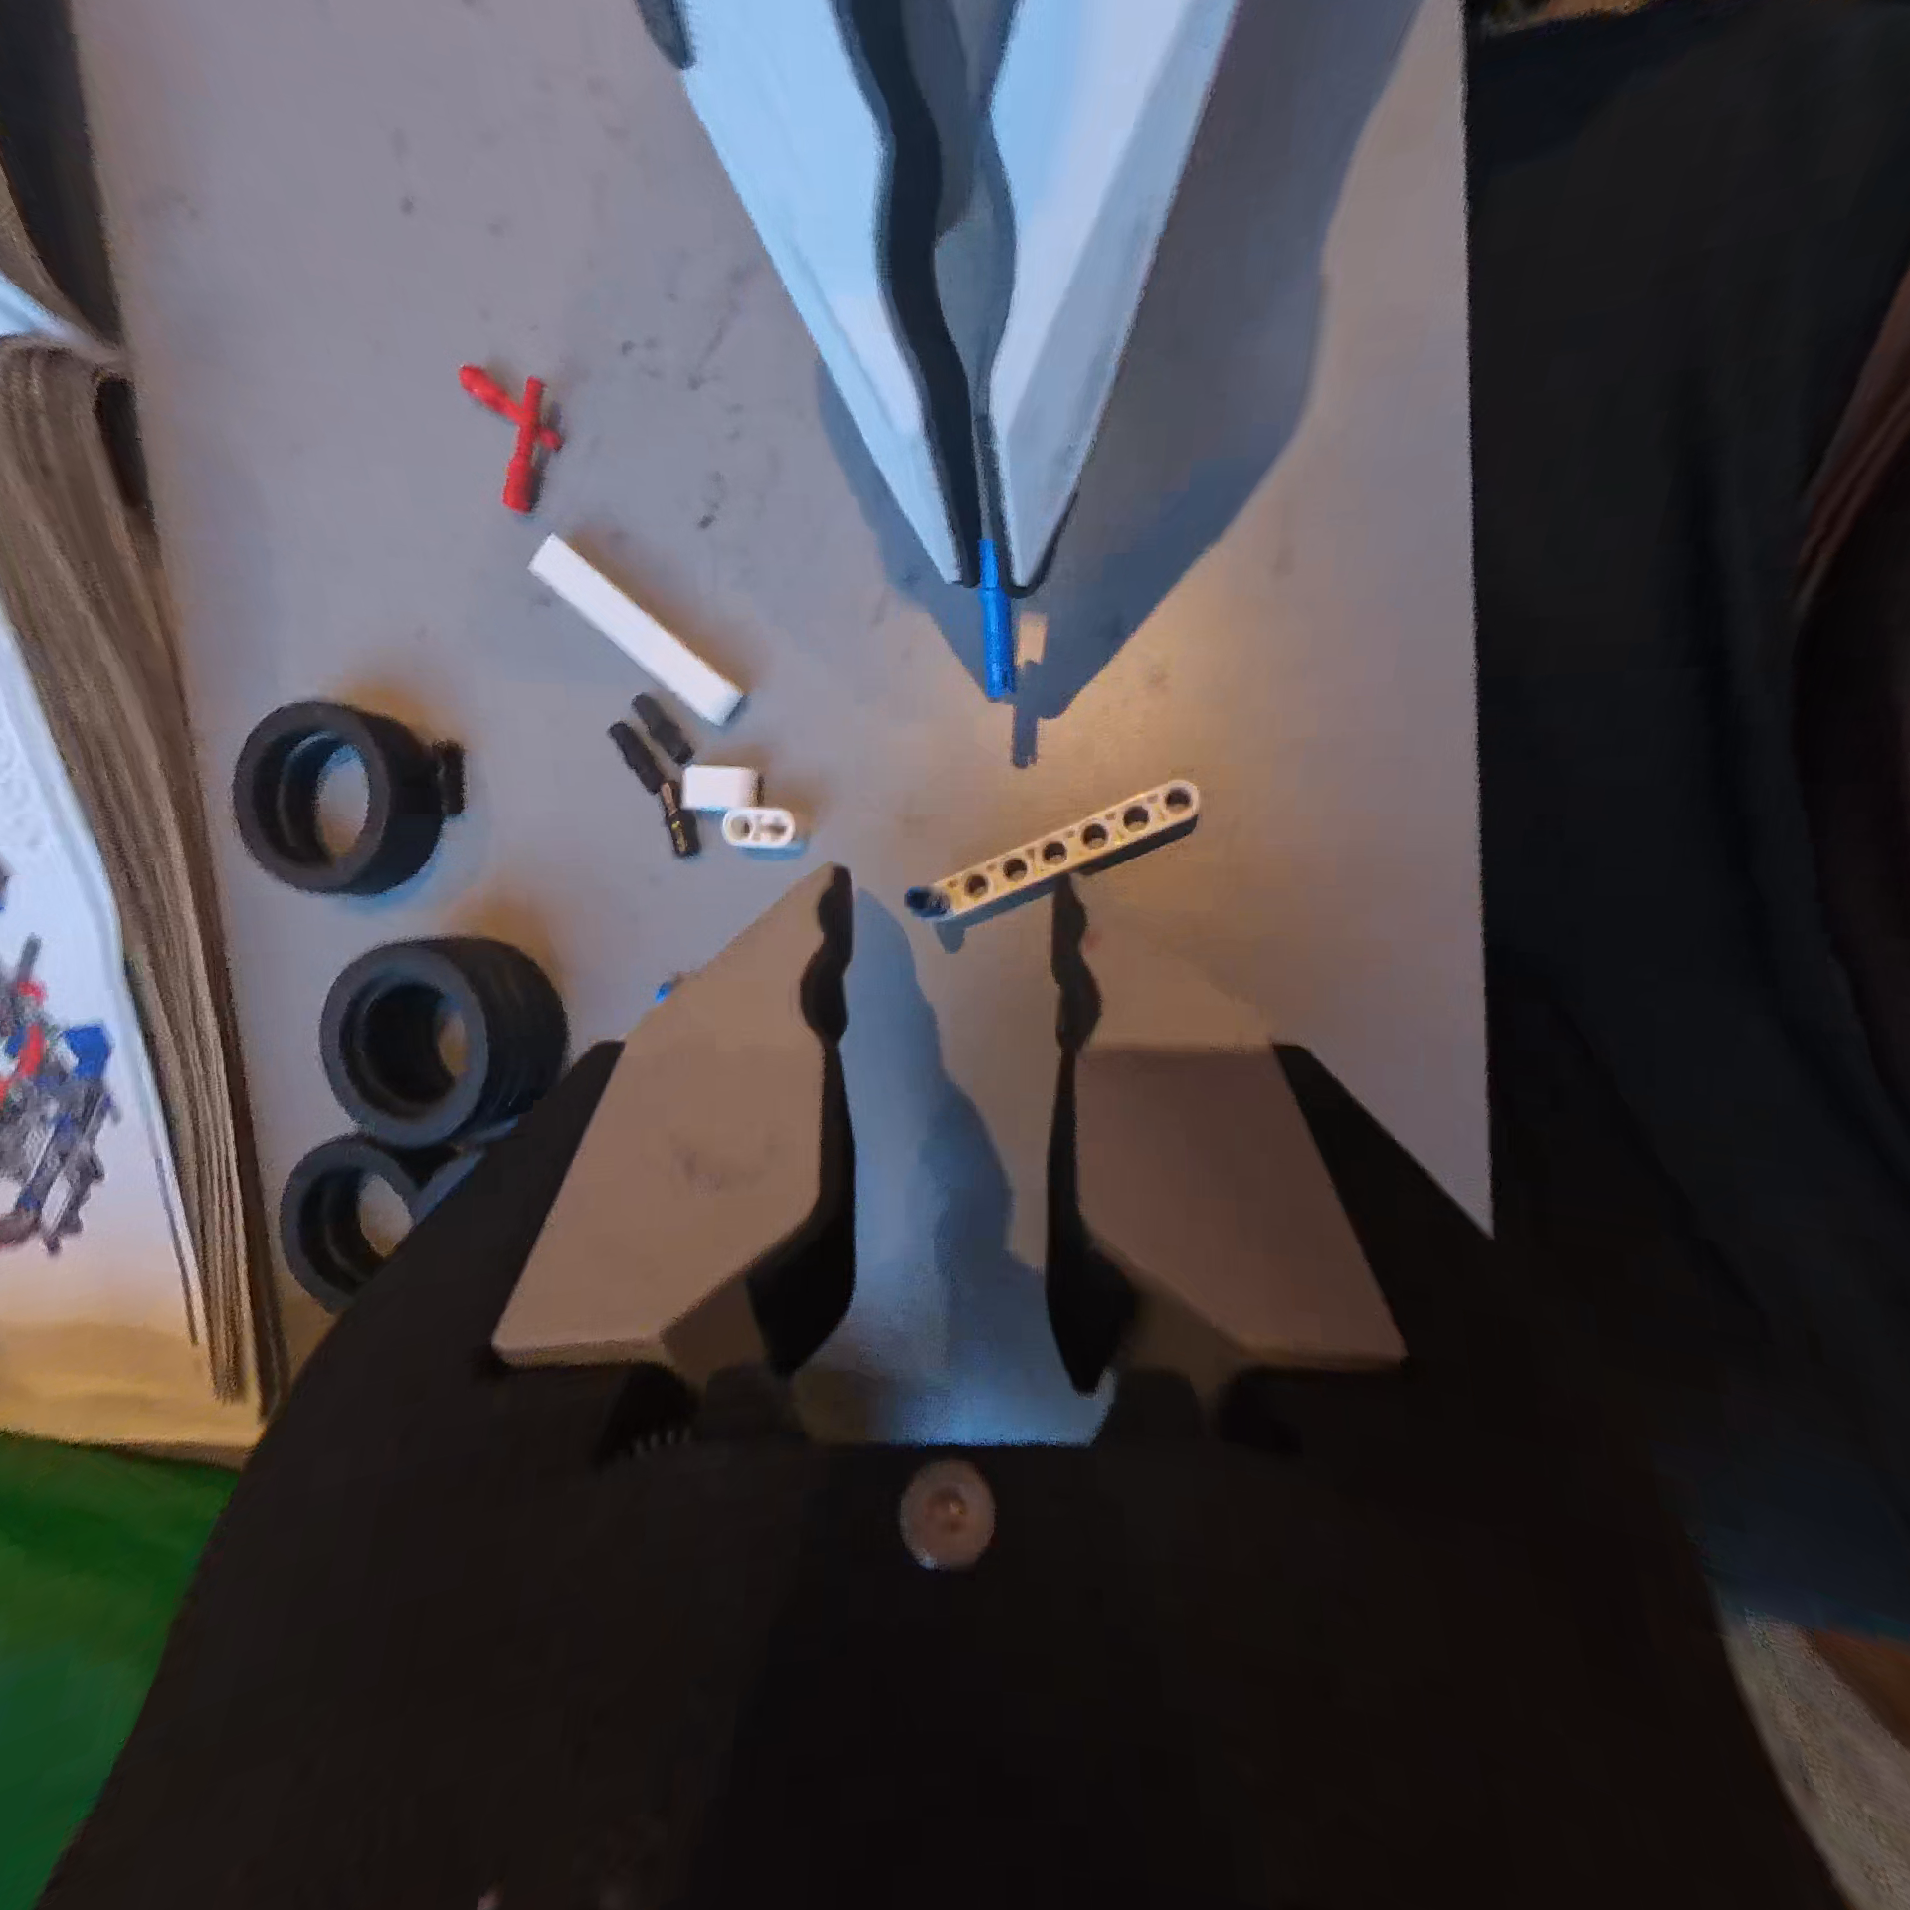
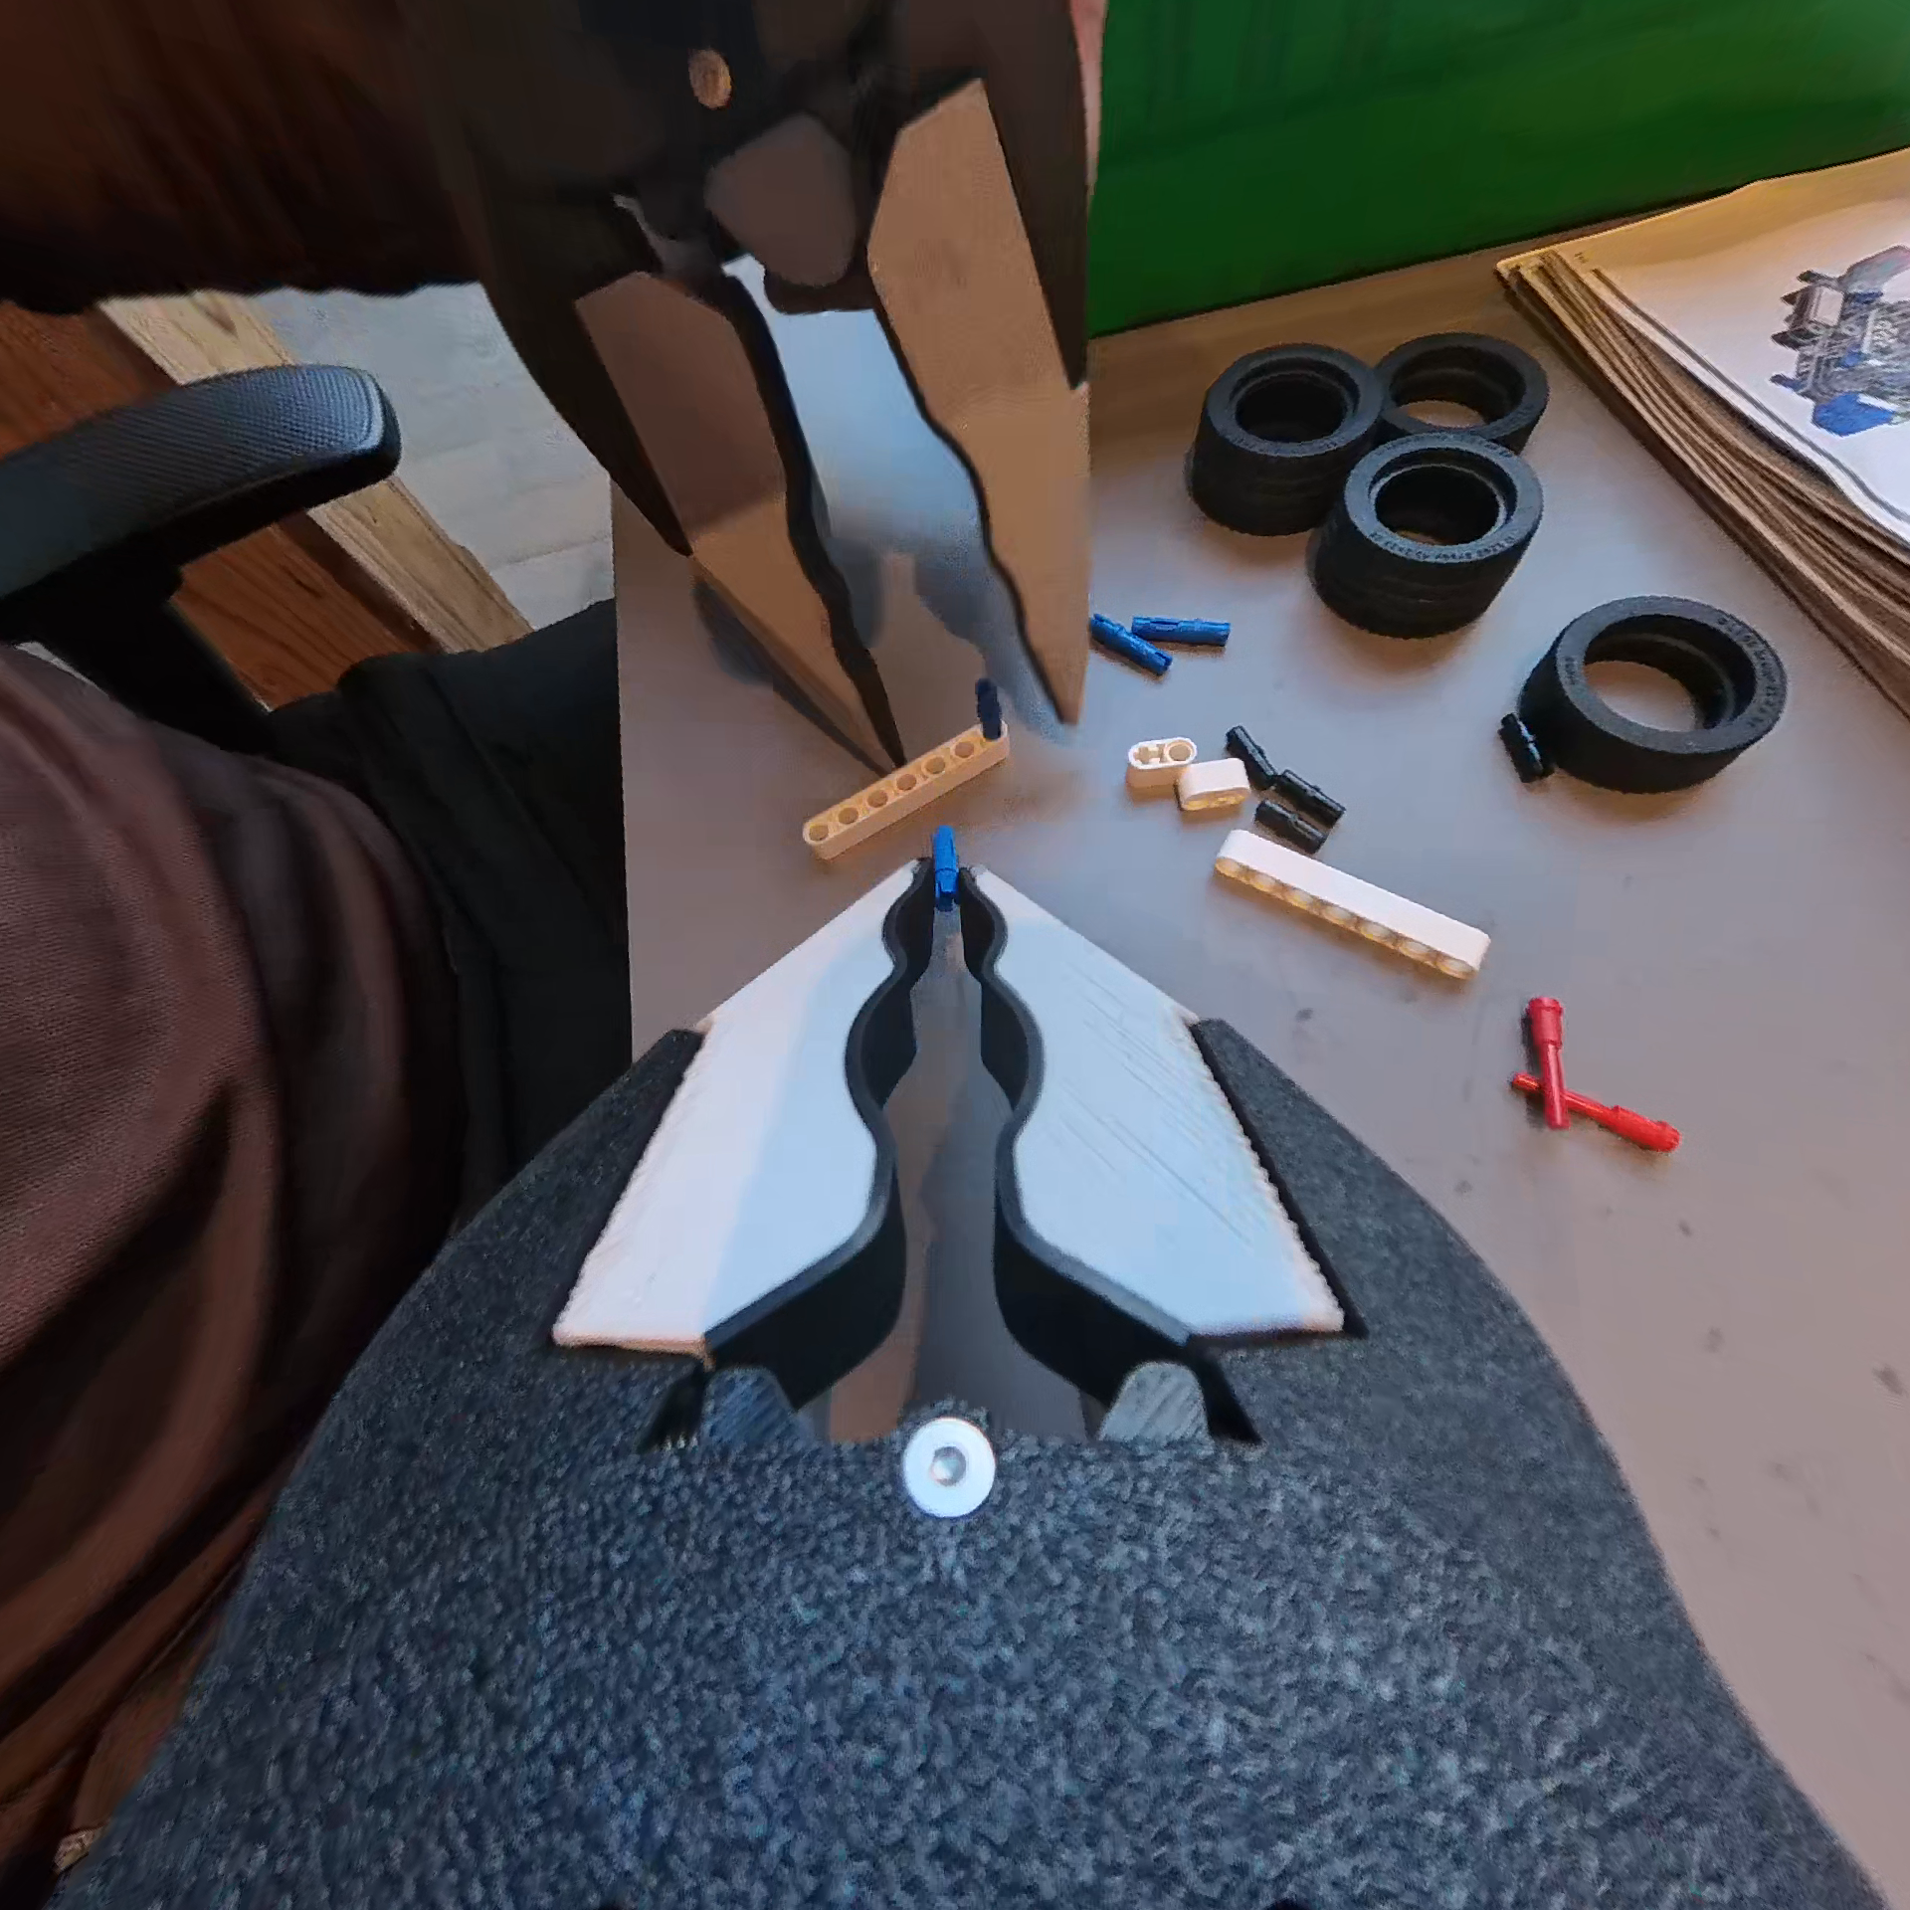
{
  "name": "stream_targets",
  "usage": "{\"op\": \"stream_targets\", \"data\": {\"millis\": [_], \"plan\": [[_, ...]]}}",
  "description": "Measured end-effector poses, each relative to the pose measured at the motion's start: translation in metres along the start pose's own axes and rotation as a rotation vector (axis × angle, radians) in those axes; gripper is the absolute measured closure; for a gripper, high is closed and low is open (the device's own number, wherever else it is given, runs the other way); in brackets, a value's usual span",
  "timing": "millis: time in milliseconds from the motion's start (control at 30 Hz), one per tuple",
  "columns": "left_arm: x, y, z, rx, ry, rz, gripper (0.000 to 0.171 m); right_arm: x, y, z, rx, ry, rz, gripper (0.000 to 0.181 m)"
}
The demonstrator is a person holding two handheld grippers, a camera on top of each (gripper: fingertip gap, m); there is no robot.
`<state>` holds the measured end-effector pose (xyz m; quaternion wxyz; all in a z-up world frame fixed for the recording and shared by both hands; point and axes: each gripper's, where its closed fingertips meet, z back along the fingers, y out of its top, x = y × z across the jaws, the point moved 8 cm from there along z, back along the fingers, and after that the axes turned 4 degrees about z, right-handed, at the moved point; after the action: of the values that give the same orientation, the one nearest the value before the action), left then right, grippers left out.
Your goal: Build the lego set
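A white beam with holes [image 1: 1065, 848] lies on the grey table [image 1: 1292, 620], with a dark blue pin [image 1: 923, 901] stuck in one end. My left gripper [image 1: 951, 894] is open and empty, its tips on either side of that pinned end; it also shows from above in the right wrist view [image 2: 982, 739]. My right gripper [image 2: 944, 873] is shut on a blue pin [image 2: 944, 863] and holds it just short of the beam [image 2: 904, 791]. In the left wrist view the right gripper [image 1: 982, 574] comes in from the top with the pin [image 1: 995, 630] pointing down.
A second white beam [image 2: 1354, 915], two small white connectors [image 2: 1183, 775], black pins [image 2: 1287, 796], two blue pins [image 2: 1158, 633], red axle pins [image 2: 1581, 1096] and black tyres [image 2: 1426, 527] lie to the right. An instruction booklet [image 2: 1757, 310] sits at the far right. The table edge [image 2: 623, 827] is at the left. The gap from one gripper's tips to the other's is roughly 5 cm.
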<state>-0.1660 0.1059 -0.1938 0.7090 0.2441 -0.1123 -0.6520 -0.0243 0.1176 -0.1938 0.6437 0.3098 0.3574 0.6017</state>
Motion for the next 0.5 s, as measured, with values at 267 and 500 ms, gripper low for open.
{"op": "stream_targets", "data": {"millis": [267, 500], "plan": [[0.016, 0.004, -0.006, -0.006, -0.023, 0.205, 0.167, -0.001, -0.002, 0.005, -0.020, -0.029, 0.013, 0.177], [0.043, -0.006, -0.001, 0.124, 0.023, 0.466, 0.150, -0.003, -0.004, 0.007, -0.021, -0.034, 0.007, 0.177]]}}
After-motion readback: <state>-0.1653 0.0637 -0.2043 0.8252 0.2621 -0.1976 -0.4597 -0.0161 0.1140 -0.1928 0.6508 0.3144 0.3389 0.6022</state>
